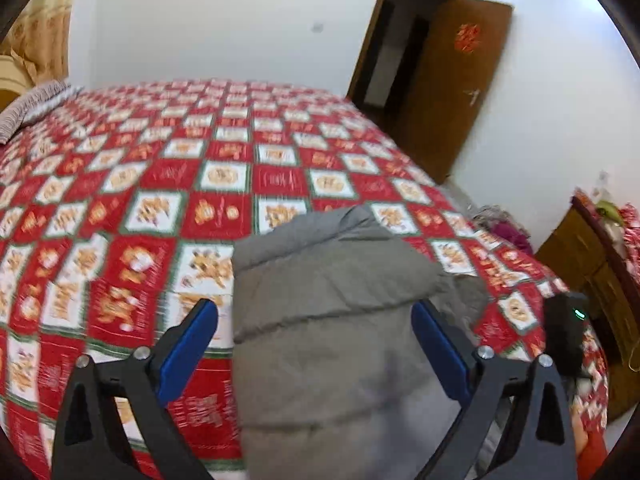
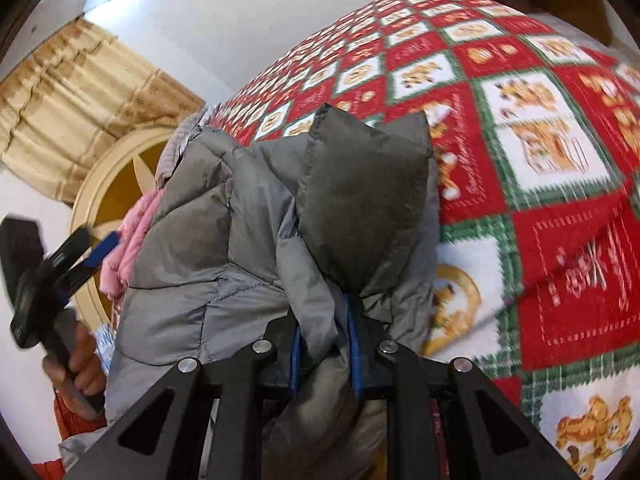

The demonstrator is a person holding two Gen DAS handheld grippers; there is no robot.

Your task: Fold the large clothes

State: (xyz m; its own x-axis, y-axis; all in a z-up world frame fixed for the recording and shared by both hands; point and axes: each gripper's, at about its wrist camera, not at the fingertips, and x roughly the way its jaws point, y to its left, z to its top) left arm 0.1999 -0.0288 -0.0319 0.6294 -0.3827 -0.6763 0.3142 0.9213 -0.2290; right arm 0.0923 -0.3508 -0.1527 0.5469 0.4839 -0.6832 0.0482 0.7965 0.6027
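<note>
A grey quilted puffer jacket (image 1: 340, 300) lies bunched on the bed, near its front edge. In the left wrist view my left gripper (image 1: 316, 318) hovers over it, open wide; its blue pads (image 1: 192, 352) stand either side of the jacket and touch nothing. In the right wrist view my right gripper (image 2: 324, 332) is shut on a fold of the jacket (image 2: 224, 240), and a dark grey padded section rises just beyond the fingers. The left gripper's blue-padded finger (image 2: 102, 250) shows at the left, held by a hand (image 2: 80, 356).
A red, white and green patchwork bedspread (image 1: 200, 184) covers the bed. A brown door (image 1: 452, 80) stands ajar at the far right, with a wooden cabinet (image 1: 592, 272) nearer. A pink cloth (image 2: 132, 236), a cream headboard (image 2: 120, 184) and a curtain (image 2: 72, 120) lie beyond the jacket.
</note>
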